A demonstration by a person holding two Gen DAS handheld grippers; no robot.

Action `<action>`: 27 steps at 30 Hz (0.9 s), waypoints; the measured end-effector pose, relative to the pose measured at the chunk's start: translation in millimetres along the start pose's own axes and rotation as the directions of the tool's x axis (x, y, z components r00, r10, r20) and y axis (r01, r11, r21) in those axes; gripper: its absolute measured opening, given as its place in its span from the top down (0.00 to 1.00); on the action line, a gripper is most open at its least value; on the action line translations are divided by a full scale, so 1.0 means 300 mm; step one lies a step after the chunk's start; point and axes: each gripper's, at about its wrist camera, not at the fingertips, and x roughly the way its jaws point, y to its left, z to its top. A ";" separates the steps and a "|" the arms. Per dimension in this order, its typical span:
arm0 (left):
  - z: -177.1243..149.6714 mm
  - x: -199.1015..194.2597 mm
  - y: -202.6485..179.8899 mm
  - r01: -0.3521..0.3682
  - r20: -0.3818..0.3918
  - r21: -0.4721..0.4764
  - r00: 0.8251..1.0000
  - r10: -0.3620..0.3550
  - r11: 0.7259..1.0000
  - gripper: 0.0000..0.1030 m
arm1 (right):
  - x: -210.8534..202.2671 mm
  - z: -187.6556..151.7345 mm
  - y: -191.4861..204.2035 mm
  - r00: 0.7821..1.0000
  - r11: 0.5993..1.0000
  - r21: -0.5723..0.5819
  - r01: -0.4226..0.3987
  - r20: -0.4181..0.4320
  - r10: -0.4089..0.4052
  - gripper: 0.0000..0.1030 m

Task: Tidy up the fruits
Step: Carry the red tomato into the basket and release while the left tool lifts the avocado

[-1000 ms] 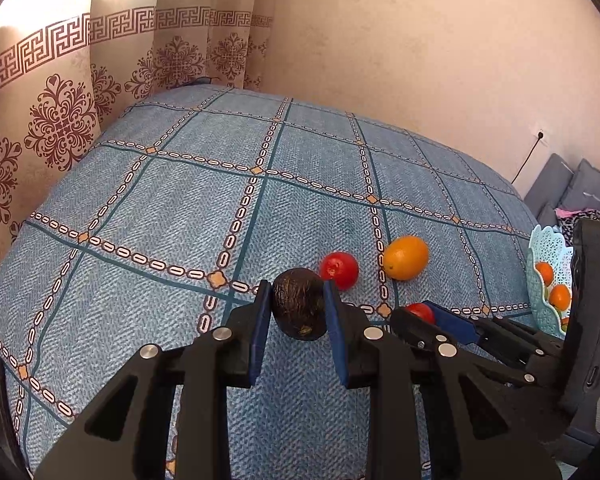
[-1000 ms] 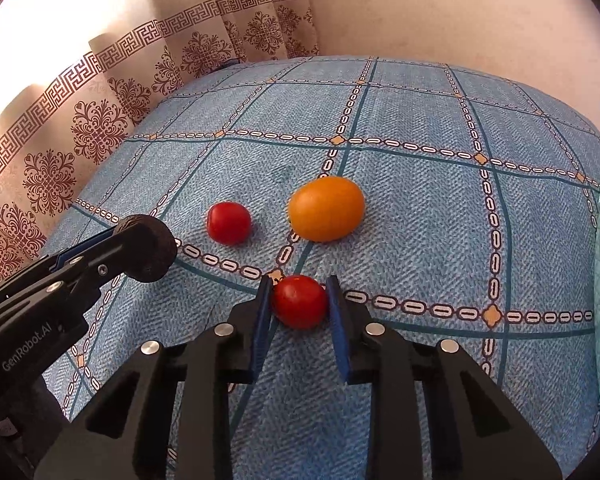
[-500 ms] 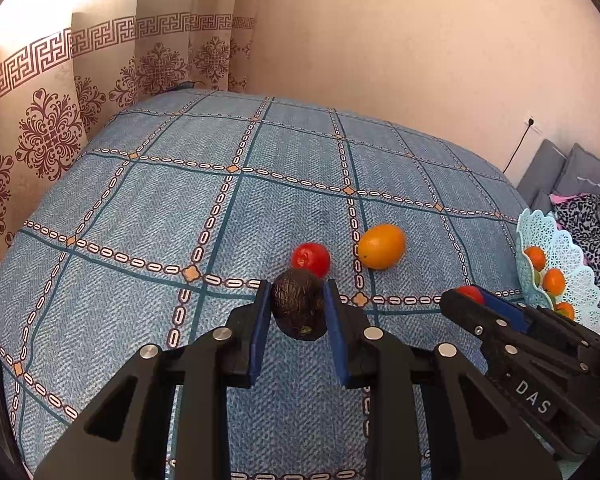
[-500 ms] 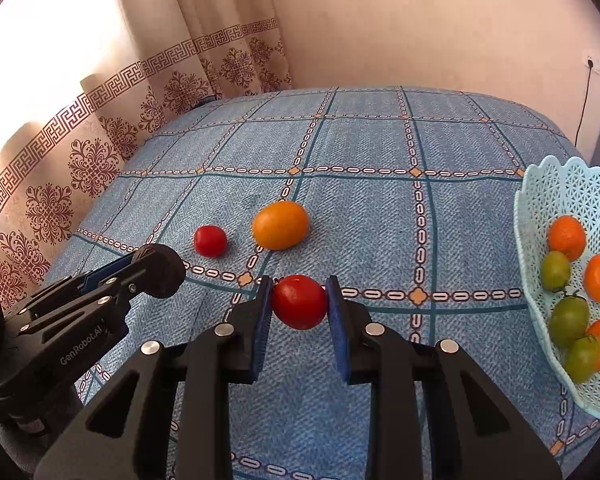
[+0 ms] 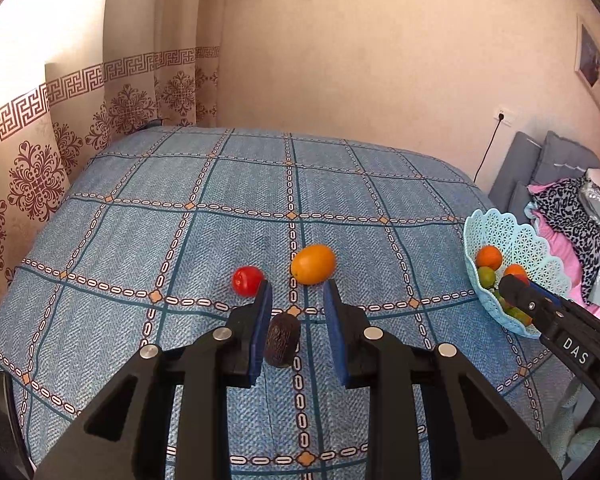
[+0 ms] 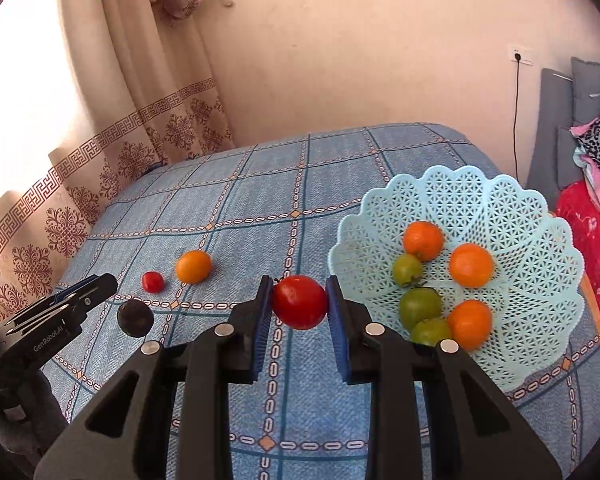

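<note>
Recording the grippers first: the right gripper (image 6: 299, 285) has its blue pads pressed on both sides of a red tomato (image 6: 299, 302) and holds it clear of the blue checked bedspread (image 6: 260, 184). In that view the tomato sits just left of the near rim of the light blue lattice basket (image 6: 500, 208). We count three orange fruits and three green ones in the basket, all on its near half. The left gripper (image 5: 296, 286) is a different case: its pads stand apart and grip nothing. The dark fruit (image 5: 282, 340) shows low in the gap, partly behind the left pad and clear of the right one. From the right wrist view we see the same dark fruit (image 6: 135, 317) just beyond the left gripper's tip and below it, separate from the fingers. It looks to be down on the bedspread, though we cannot tell for certain that it rests there. Two pieces lie loose on the cloth ahead of the left gripper, near each other but not touching: a small red tomato (image 5: 247, 281) and an orange fruit (image 5: 313, 264). The basket sits near the bed's right edge in the left wrist view, well apart from those two.
</note>
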 end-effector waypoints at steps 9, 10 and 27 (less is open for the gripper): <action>-0.007 0.001 -0.005 -0.030 -0.022 0.004 0.999 0.030 1.000 0.74 | -0.113 -0.012 -0.186 0.992 0.991 0.081 0.102 0.070 -0.108 0.73; -0.010 0.007 0.007 -0.039 -0.032 -0.006 0.999 0.039 0.999 0.74 | -0.115 -0.013 -0.205 0.990 0.989 0.093 0.113 0.070 -0.120 0.73; -0.112 0.111 0.129 -0.124 -0.160 -0.062 0.981 0.113 0.990 0.45 | -0.137 -0.037 -0.275 0.970 0.973 0.116 0.199 0.119 -0.213 0.45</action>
